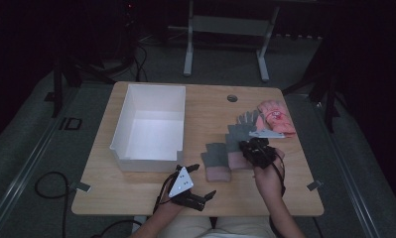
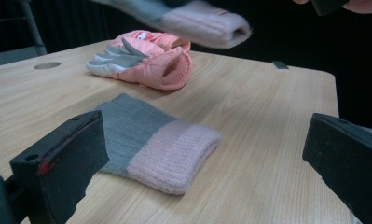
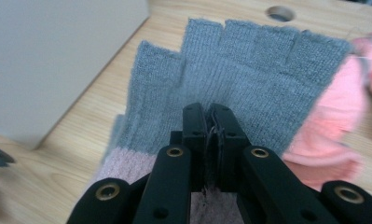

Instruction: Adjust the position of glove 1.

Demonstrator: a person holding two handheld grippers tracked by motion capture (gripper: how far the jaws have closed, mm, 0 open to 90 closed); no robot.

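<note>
right gripper [image 3: 207,114] clamped on lifted grey glove [image 3: 249,79]; thin knit pinch may slip. left gripper [image 2: 197,154] wide open, empty, second glove [image 2: 151,140] at its 12 o'clock.

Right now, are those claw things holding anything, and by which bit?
The right gripper is shut on a grey glove, pinching it near the pink cuff. The left gripper is open and holds nothing.
</note>
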